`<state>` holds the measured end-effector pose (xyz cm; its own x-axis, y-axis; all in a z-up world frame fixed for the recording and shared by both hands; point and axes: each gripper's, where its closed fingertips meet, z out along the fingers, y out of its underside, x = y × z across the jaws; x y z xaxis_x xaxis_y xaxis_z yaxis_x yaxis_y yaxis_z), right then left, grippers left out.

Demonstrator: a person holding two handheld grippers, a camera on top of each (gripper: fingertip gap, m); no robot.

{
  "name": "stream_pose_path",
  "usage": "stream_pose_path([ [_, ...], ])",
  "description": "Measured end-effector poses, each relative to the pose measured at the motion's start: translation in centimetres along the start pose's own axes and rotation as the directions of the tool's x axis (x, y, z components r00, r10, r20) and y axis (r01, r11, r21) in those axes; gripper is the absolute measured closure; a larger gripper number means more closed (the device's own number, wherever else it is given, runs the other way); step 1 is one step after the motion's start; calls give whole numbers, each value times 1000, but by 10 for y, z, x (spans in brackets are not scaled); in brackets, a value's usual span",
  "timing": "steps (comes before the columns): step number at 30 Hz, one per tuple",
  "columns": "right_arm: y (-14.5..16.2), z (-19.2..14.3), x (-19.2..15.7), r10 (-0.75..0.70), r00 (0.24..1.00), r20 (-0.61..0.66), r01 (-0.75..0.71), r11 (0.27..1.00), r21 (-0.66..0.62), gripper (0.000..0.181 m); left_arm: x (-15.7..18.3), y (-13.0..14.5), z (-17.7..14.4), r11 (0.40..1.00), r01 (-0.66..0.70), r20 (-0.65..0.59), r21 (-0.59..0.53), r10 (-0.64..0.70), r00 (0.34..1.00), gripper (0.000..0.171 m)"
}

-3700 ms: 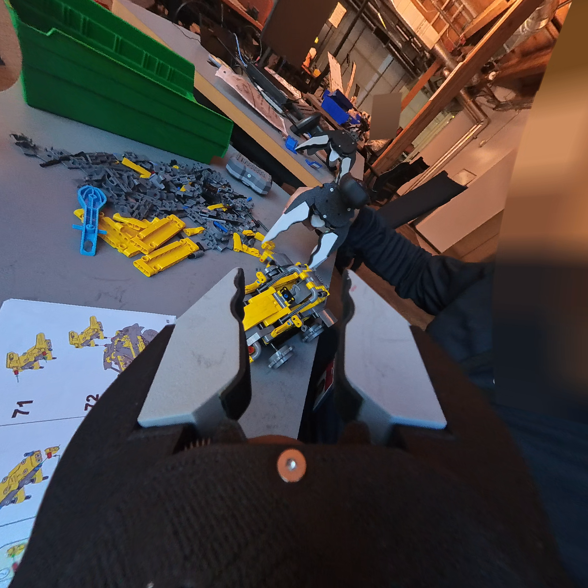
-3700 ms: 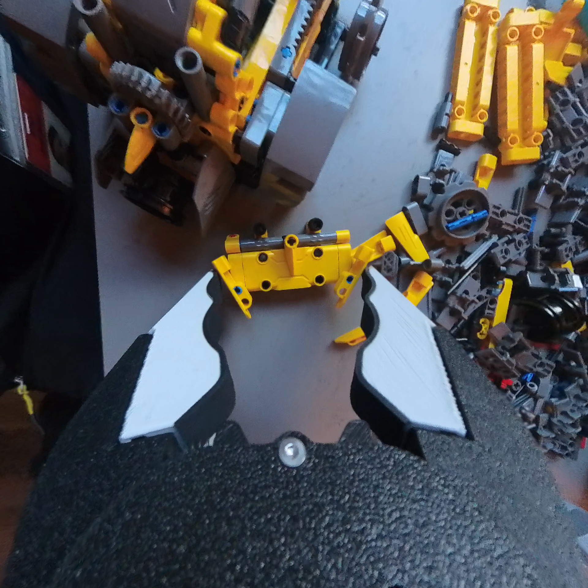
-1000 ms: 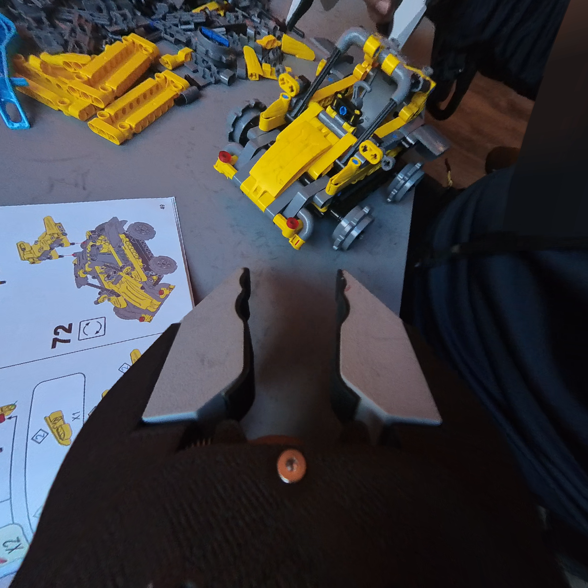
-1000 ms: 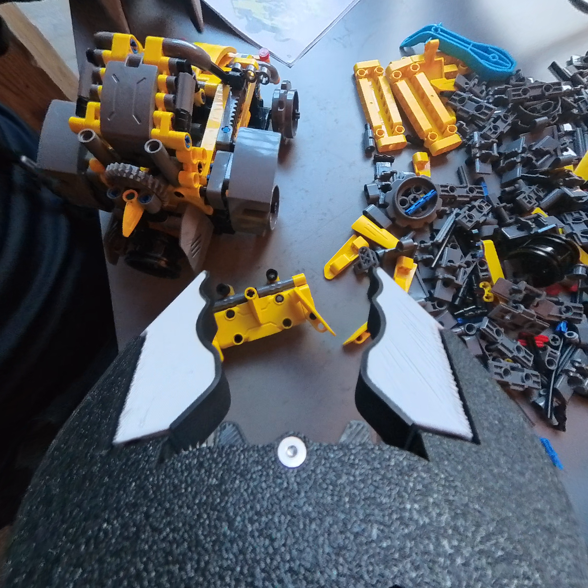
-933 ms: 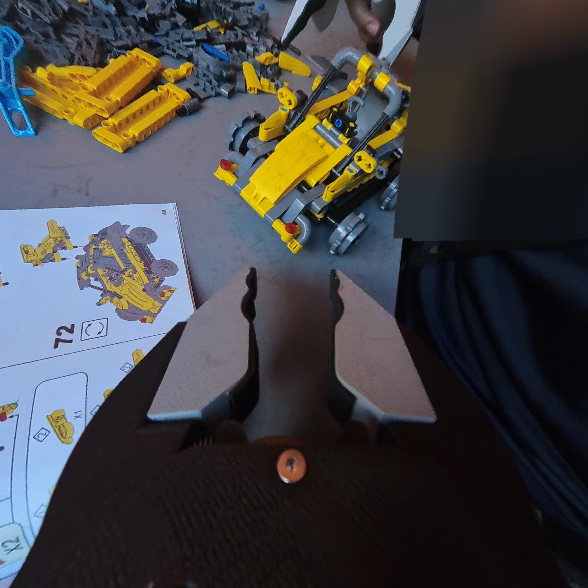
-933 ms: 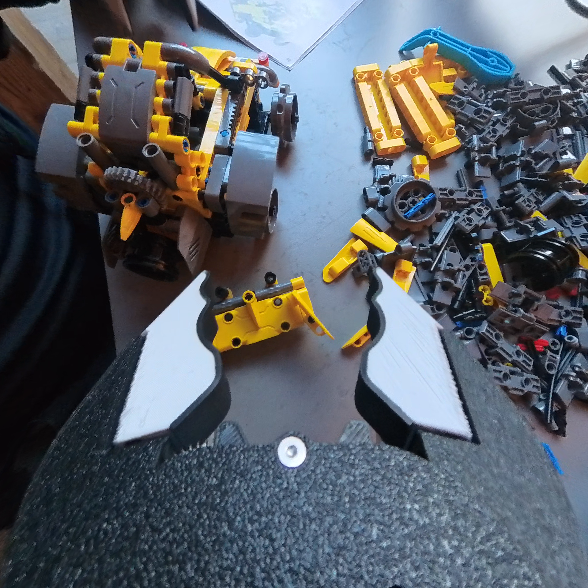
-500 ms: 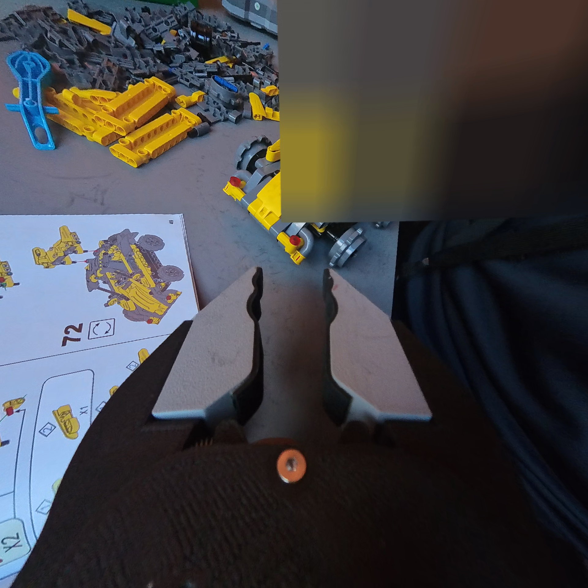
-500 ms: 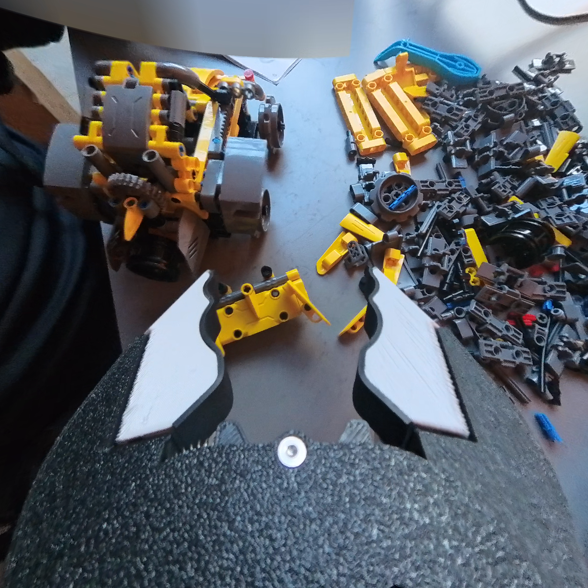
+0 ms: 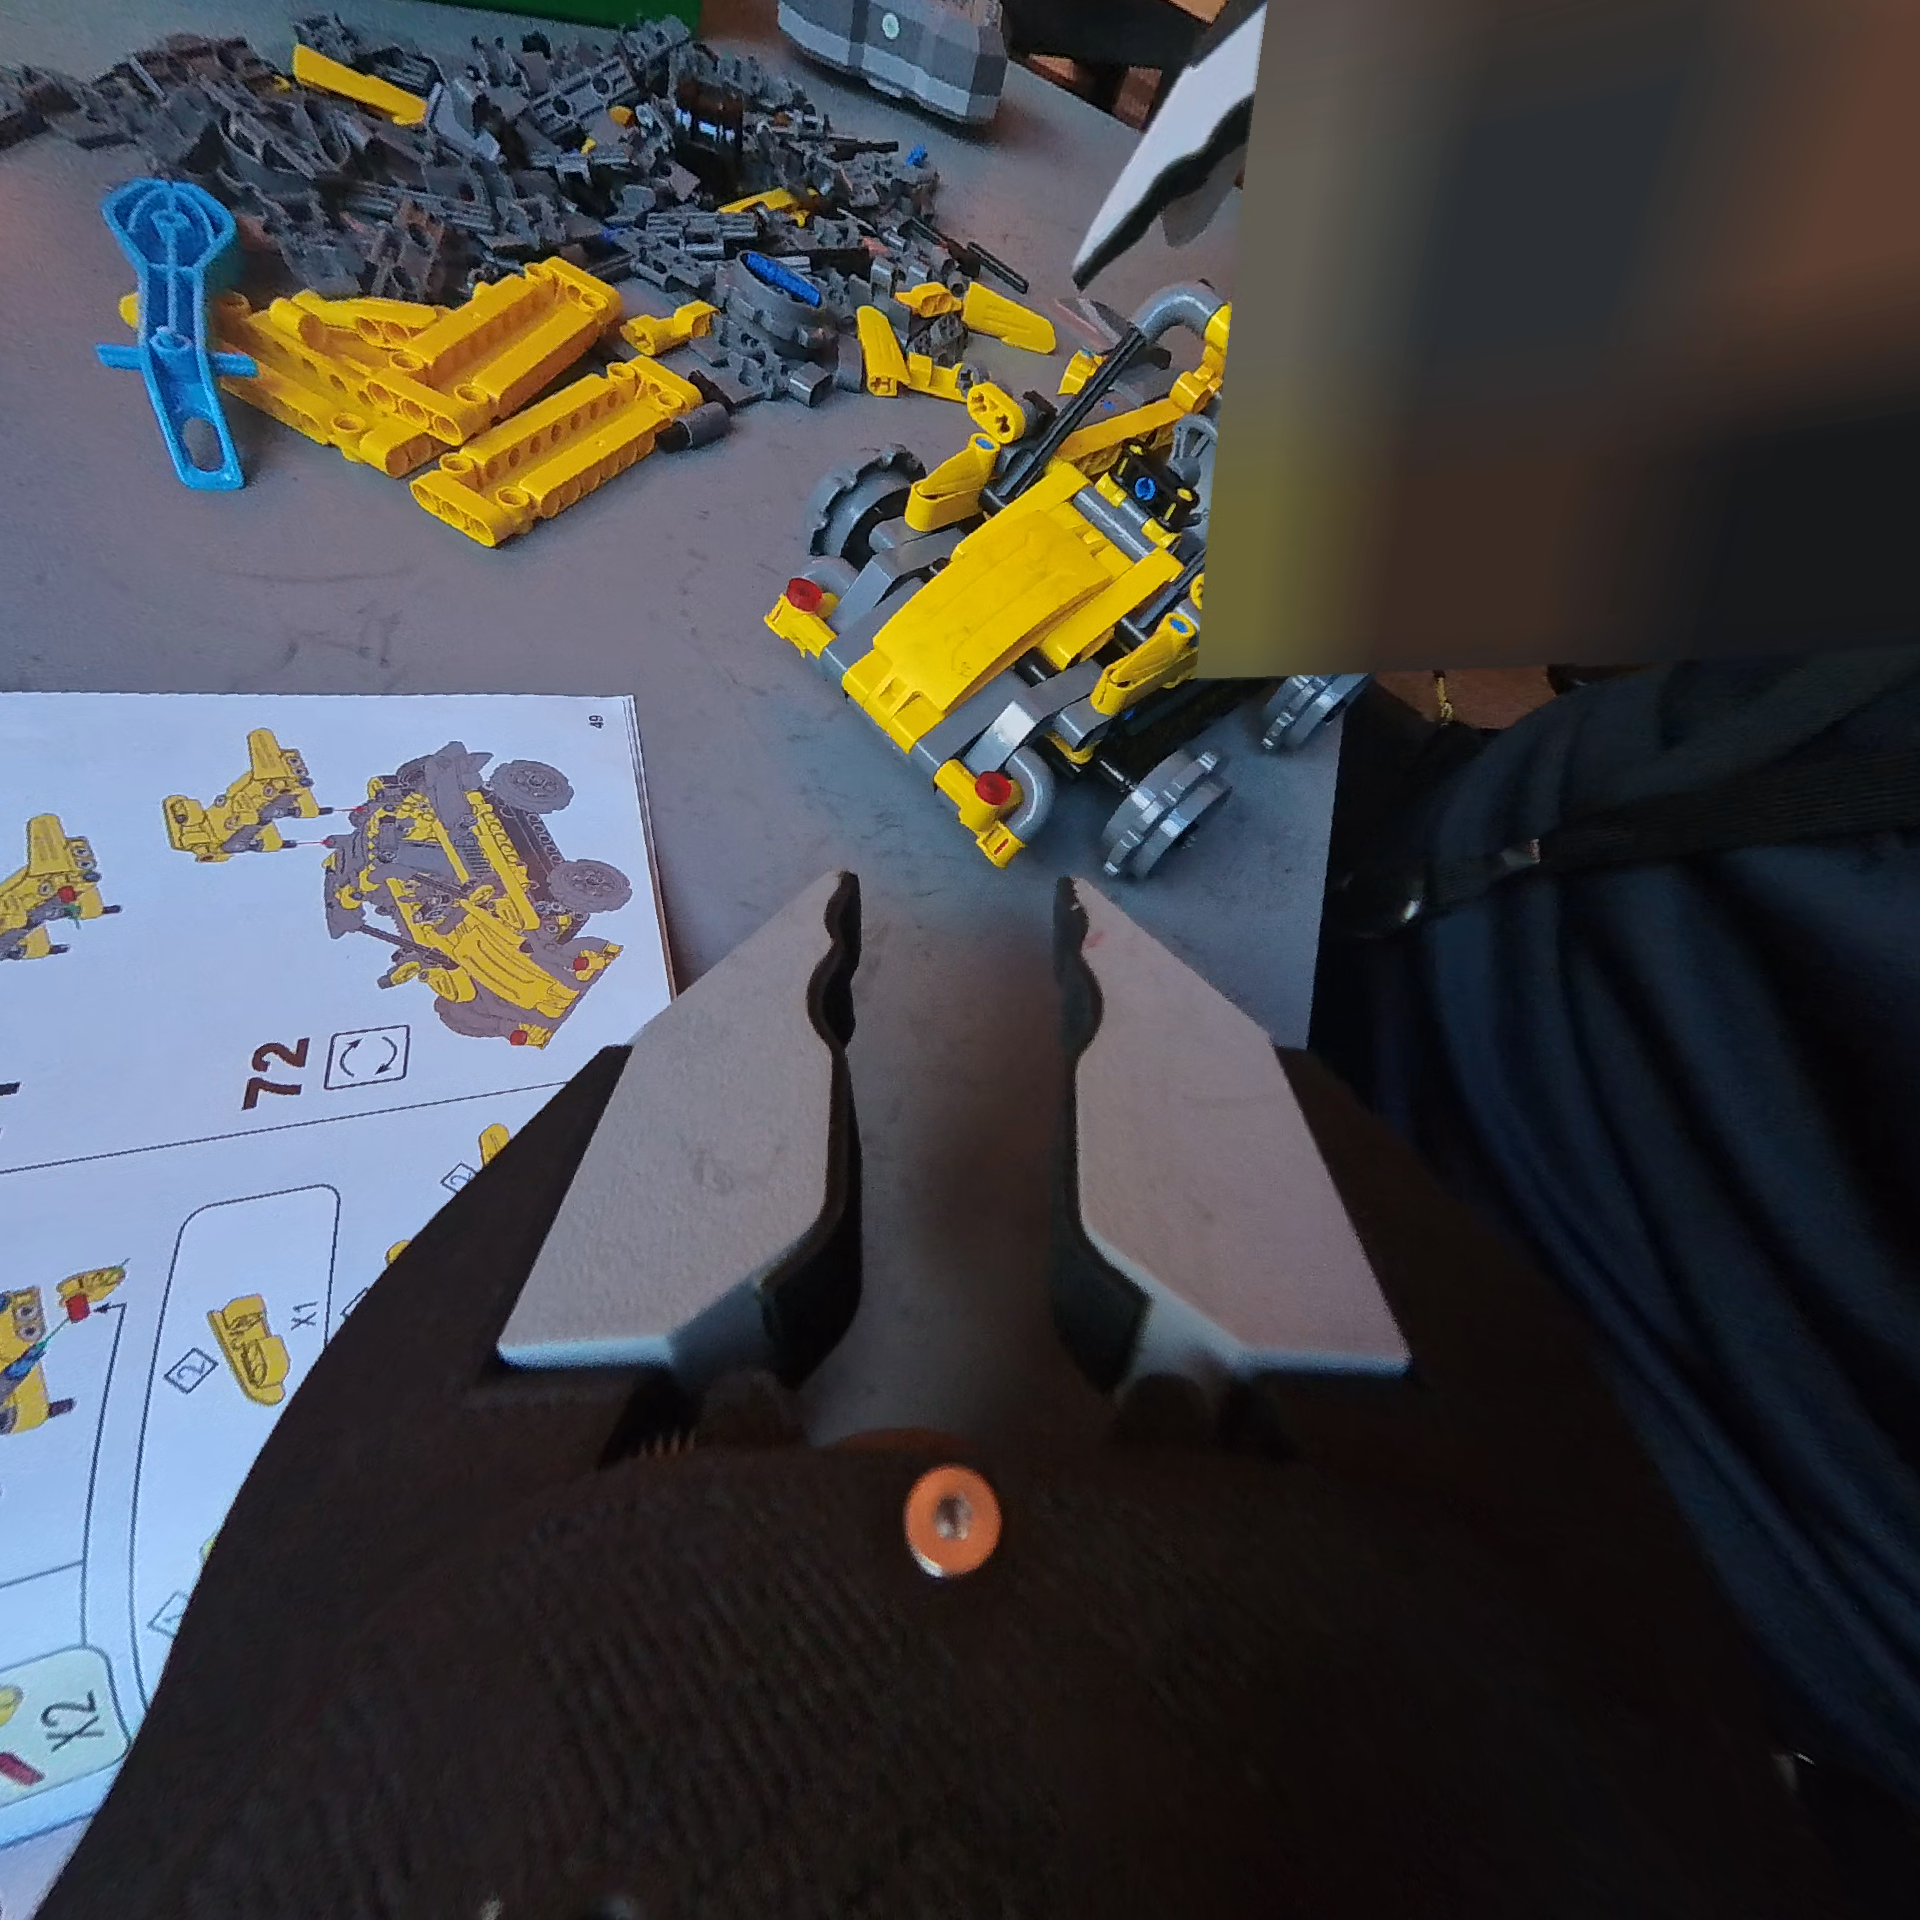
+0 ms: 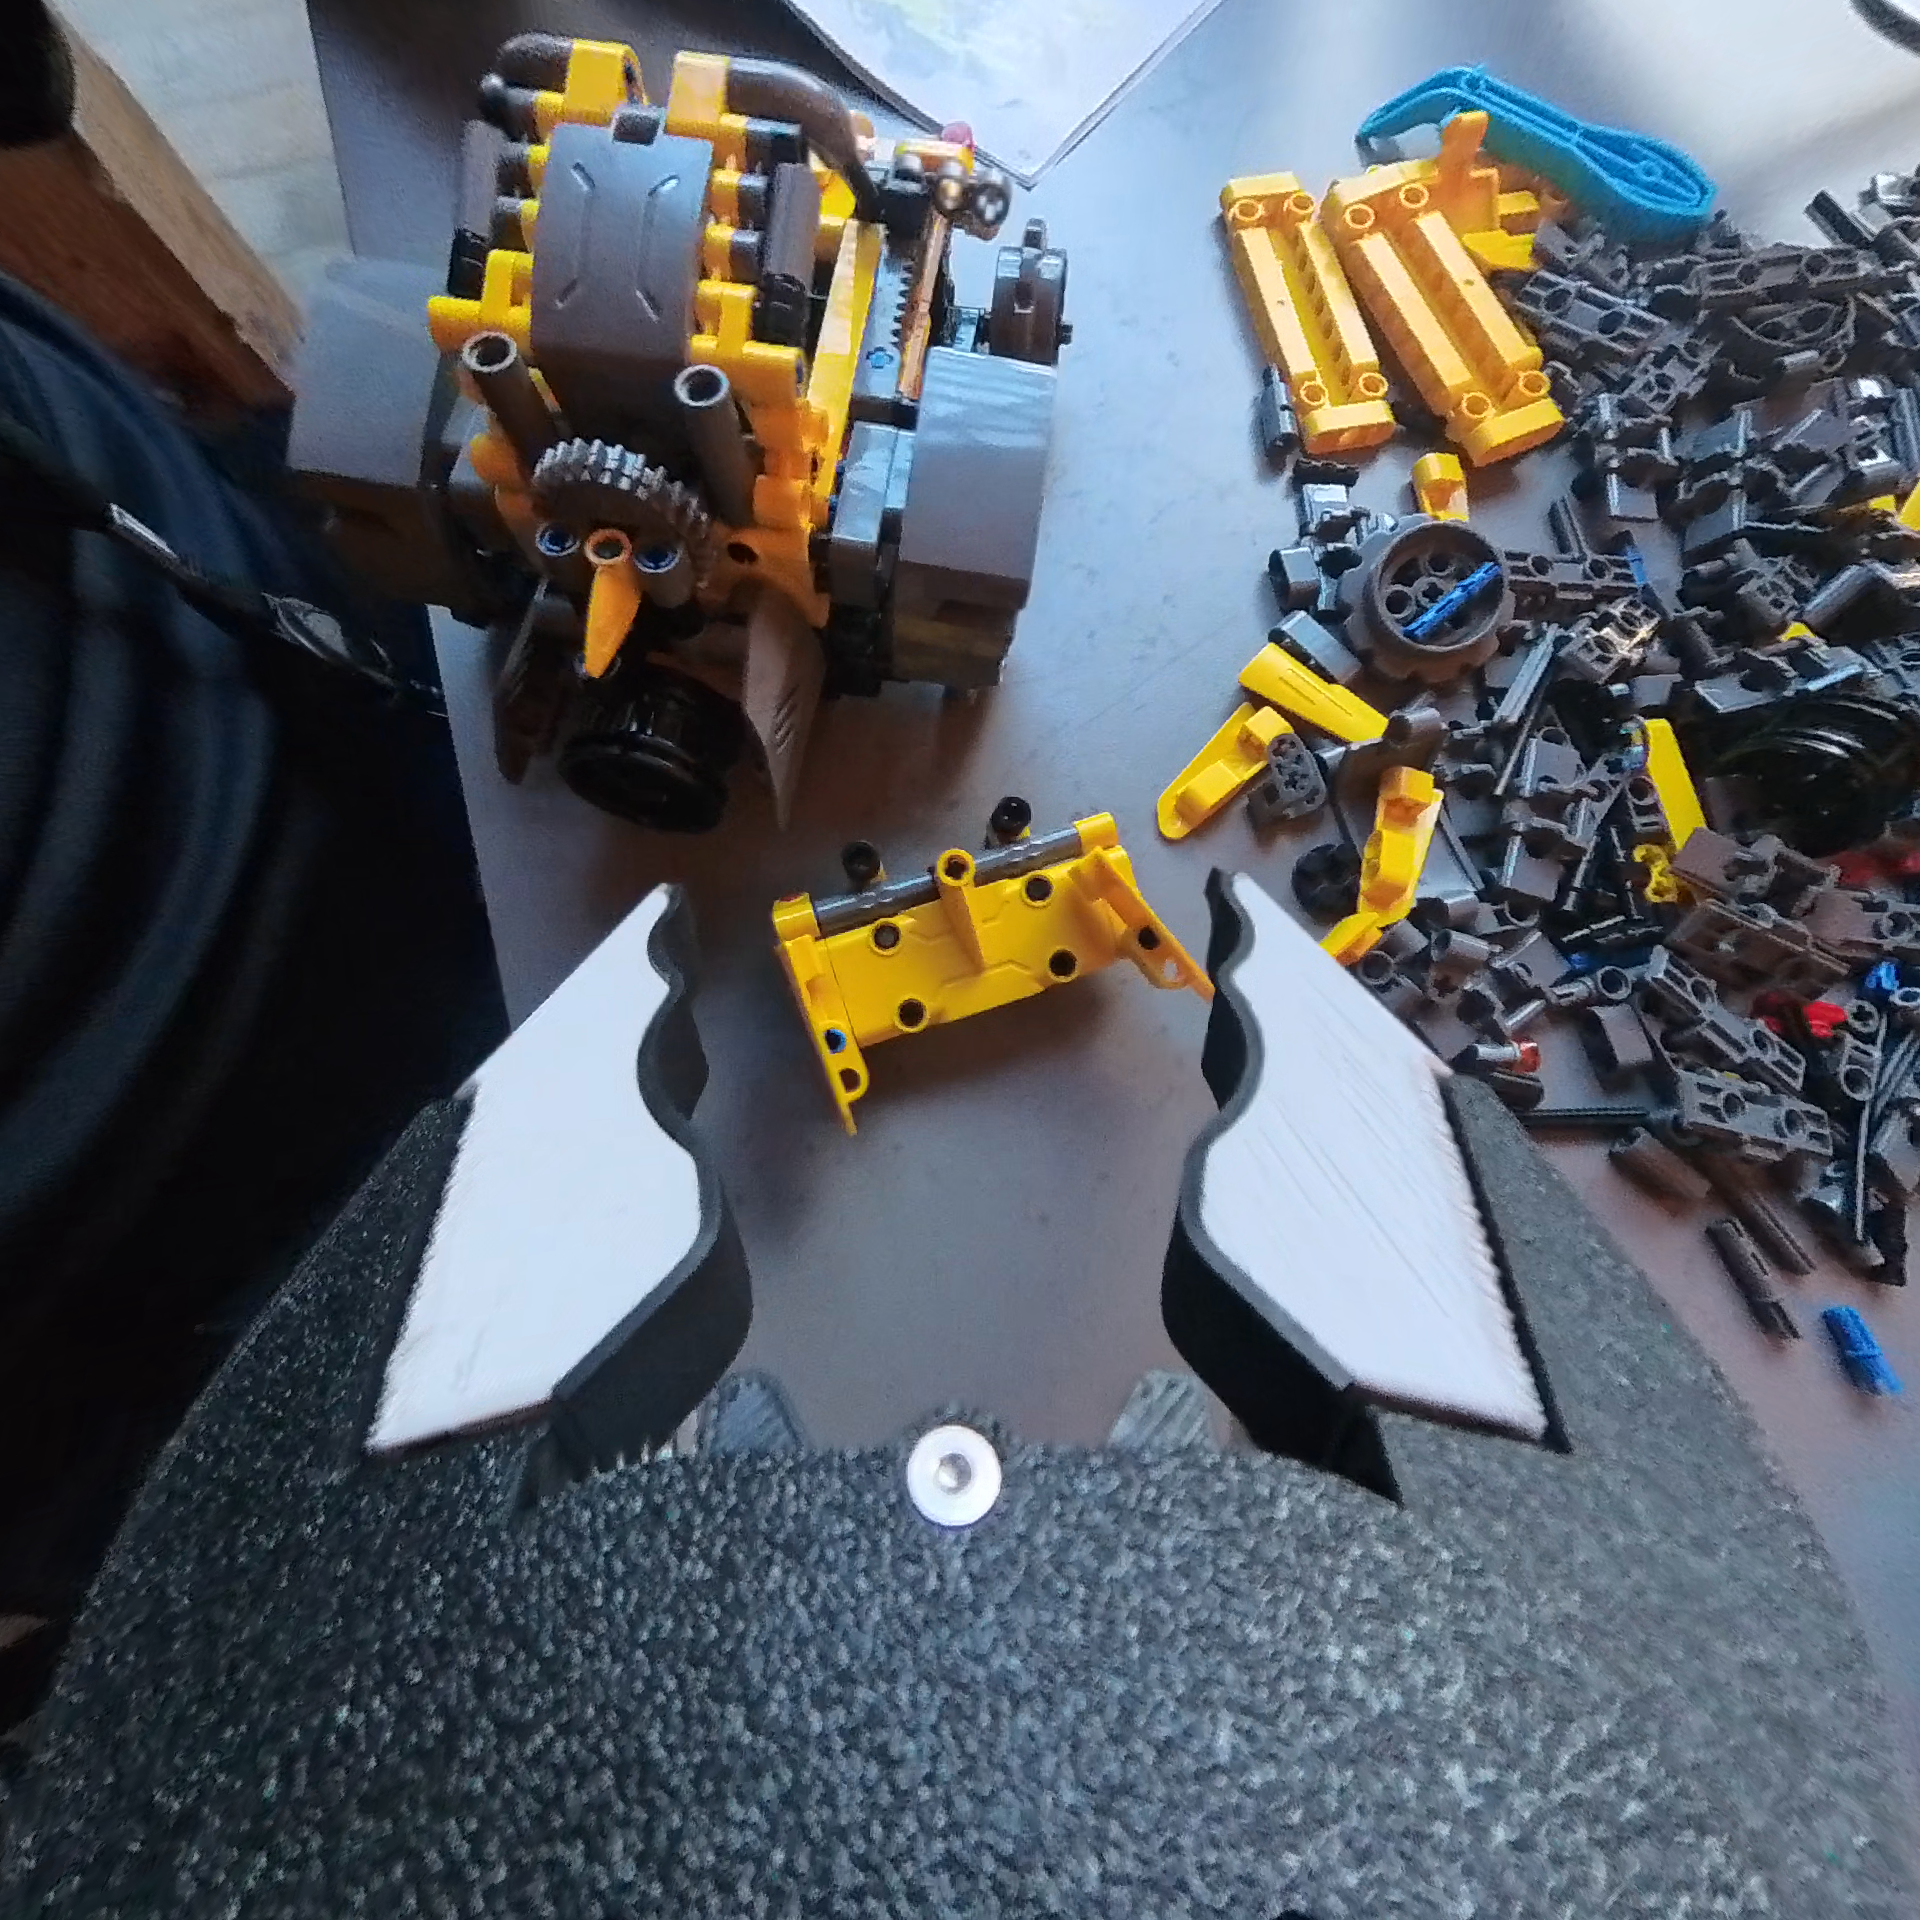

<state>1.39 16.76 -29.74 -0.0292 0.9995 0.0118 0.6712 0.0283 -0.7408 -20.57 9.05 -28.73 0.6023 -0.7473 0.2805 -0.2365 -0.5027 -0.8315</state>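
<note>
Grey workbench (image 9: 343,613) covered in plastic building bits, with a bunch of shop clutter way off behind it.

The right gripper (image 10: 940,914) has its jaws spread wide and isn't holding anything. It hangs just above a small yellow plastic sub-assembly with a grey axle along its top edge (image 10: 966,951), which lies flat on the bench between the two fingertips without touching either one. Just ahead of that gripper sits the half-built yellow and grey toy vehicle (image 10: 717,416), rear gear facing it. Off to its right is the loose heap of dark grey and yellow parts (image 10: 1662,727), and beyond that the long yellow beams (image 10: 1392,301) and a blue plastic separator tool (image 10: 1538,145).

The left gripper (image 9: 956,904) is empty too, jaws parted only a narrow gap, over bare bench. The vehicle (image 9: 1018,623) is ahead and slightly to its right, and the open white instruction booklet (image 9: 312,935) lies flat on its left, probably so the page can be read.

Compared with half a second ago, the sub-assembly is now centred between the right fingertips instead of tucked against the left one, and the left jaws look about the same.
</note>
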Motion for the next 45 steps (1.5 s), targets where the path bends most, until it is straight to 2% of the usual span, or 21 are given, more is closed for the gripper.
stream_pose_path([
  [3, 1, 2, -1, -15, 1000, -15, 15, 1000, -7, 84, 0, 0, 0, 1000, 3, -2, 2, -3, 1000, 138],
  [13, 21, 13, 6, -93, 995, -35, 84, 976, -200, 82, 1, -3, -3, 999, 13, -20, 30, -13, 1000, 137],
  [18, 27, 12, 1, -92, 996, 7, 91, 967, -237, 95, 2, -4, -4, 999, 19, -31, 37, -17, 999, 137],
  [21, 27, 11, 1, -97, 995, 7, 96, 963, -251, 95, 2, -5, -5, 999, 19, -33, 43, -18, 999, 136],
  [32, 28, 10, 1, -124, 992, -4, 118, 956, -268, 101, 2, -5, -5, 999, 23, -34, 41, -22, 999, 136],
  [35, 27, 7, 8, -139, 989, -49, 123, 959, -255, 100, 1, -5, -5, 999, 25, -33, 38, -24, 999, 136],
  [41, 28, 7, 7, -125, 991, -53, 111, 970, -215, 102, 0, -4, -4, 999, 24, -24, 37, -23, 999, 136],
  [45, 28, 7, 11, -109, 992, -62, 95, 977, -189, 96, 1, -5, -6, 999, 7, -12, 47, -7, 1000, 136],
])
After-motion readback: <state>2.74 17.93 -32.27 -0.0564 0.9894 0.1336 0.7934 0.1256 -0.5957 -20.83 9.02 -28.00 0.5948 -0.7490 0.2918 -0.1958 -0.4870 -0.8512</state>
